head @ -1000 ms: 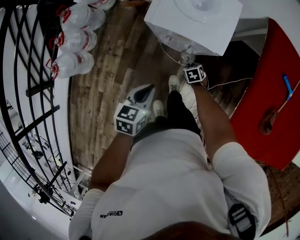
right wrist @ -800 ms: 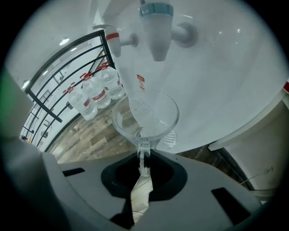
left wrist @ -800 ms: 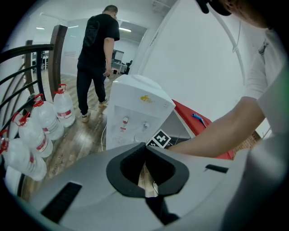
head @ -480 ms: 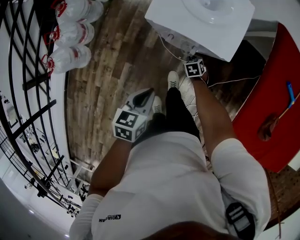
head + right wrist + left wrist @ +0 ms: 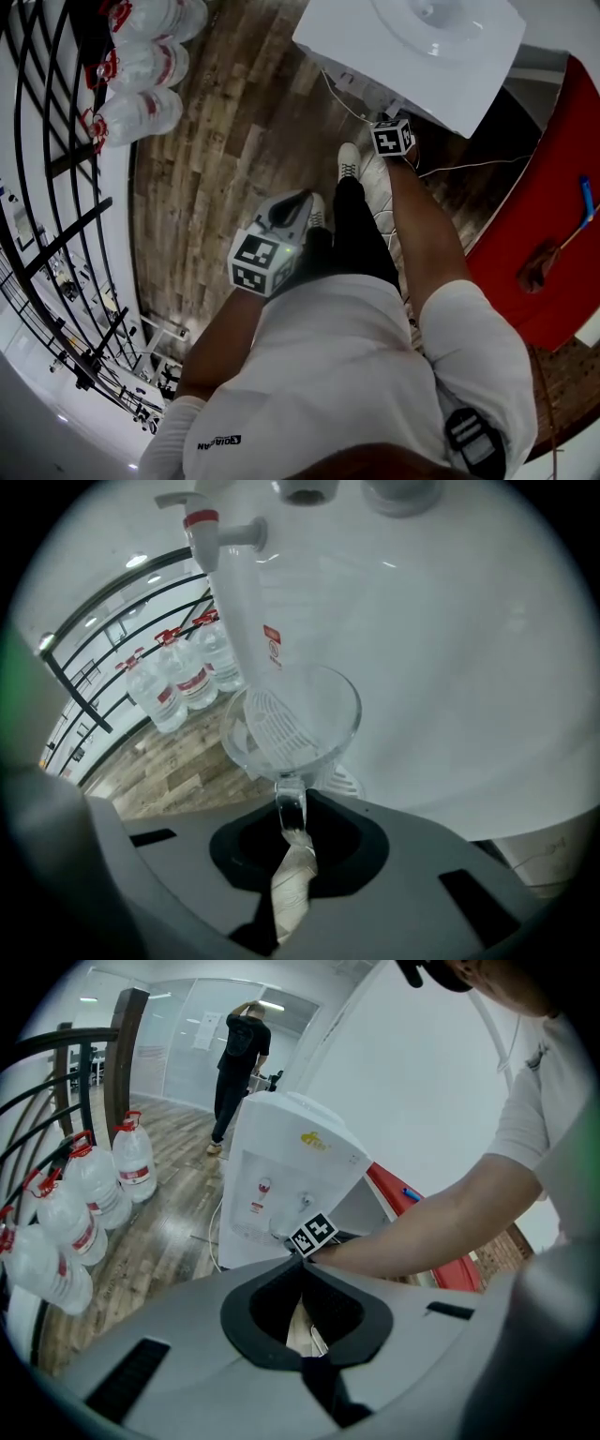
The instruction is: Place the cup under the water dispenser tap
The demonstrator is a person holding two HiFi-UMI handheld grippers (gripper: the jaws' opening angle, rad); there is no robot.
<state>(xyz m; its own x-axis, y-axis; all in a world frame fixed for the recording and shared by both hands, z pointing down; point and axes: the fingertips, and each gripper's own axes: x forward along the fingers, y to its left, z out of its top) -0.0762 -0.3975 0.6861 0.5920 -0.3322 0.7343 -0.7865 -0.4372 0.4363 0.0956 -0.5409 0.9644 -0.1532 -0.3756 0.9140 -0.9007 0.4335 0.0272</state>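
Since 1 second ago the right gripper has pushed in closer to the dispenser, its 2 jaws pinched on the thin handle of the clear cup, which hangs just below and to the right of the red-marked tap, over the drip grille. The left gripper hangs back near the body, jaws together with nothing between them. With so narrow a hold, the cup could swivel or slip if its rim knocks the tap, or tip if released before its base sits flat on the grille.
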